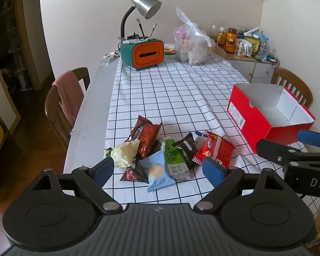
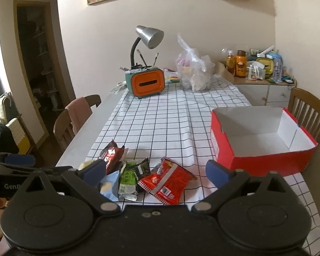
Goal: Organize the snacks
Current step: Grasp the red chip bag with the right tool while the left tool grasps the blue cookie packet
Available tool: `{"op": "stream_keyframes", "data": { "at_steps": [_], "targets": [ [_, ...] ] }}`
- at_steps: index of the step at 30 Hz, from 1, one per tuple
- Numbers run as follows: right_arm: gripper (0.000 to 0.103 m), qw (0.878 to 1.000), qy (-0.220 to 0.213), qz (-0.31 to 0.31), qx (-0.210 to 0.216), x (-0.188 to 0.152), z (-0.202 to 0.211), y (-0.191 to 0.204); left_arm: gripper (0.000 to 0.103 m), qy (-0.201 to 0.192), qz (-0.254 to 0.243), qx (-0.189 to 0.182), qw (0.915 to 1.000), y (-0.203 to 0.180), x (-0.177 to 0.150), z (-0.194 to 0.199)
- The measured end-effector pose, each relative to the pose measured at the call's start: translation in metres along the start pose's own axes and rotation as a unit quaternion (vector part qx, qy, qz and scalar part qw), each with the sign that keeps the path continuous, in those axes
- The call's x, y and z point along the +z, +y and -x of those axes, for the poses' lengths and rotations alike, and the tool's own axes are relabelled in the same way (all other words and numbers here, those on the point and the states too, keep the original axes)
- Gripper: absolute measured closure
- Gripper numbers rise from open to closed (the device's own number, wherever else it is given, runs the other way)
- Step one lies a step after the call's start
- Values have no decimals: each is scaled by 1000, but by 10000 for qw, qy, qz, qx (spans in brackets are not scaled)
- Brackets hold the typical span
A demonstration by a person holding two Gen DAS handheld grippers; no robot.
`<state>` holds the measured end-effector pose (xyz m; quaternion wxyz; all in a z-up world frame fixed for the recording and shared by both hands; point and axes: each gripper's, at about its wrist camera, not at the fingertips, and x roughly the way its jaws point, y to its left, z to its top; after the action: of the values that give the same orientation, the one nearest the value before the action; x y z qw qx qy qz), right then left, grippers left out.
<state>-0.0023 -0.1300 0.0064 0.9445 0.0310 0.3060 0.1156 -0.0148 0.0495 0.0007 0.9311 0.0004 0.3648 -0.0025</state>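
Observation:
A pile of snack packets lies on the checked tablecloth [image 1: 170,98] near the front edge: a red packet [image 1: 215,150] [image 2: 170,181], a green one [image 1: 173,160] [image 2: 128,179], a light blue one [image 1: 157,172] [image 2: 109,184], a dark red one [image 1: 147,136] [image 2: 112,155], a pale yellow one [image 1: 125,152] and a black one [image 1: 186,147]. An empty red box [image 1: 273,115] [image 2: 260,136] stands open to the right. My left gripper [image 1: 159,169] is open above the pile. My right gripper [image 2: 156,171] is open, just above the red packet; it also shows in the left wrist view [image 1: 292,145].
At the table's far end stand an orange and teal tissue box [image 1: 141,53] with a desk lamp [image 1: 145,6], and a clear plastic bag [image 1: 191,44]. A chair with a pink cloth [image 1: 67,98] is at the left, another chair [image 1: 294,85] behind the box. A cluttered cabinet [image 1: 243,42] is at the far right.

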Motion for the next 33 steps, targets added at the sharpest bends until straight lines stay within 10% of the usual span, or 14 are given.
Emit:
{"op": "stream_keyframes", "data": {
  "at_steps": [33],
  "targets": [
    [13,9650,2093,-1547,-316,-11,-191,-58,13,854,300,172,9957,19,-8,-98]
  ]
}}
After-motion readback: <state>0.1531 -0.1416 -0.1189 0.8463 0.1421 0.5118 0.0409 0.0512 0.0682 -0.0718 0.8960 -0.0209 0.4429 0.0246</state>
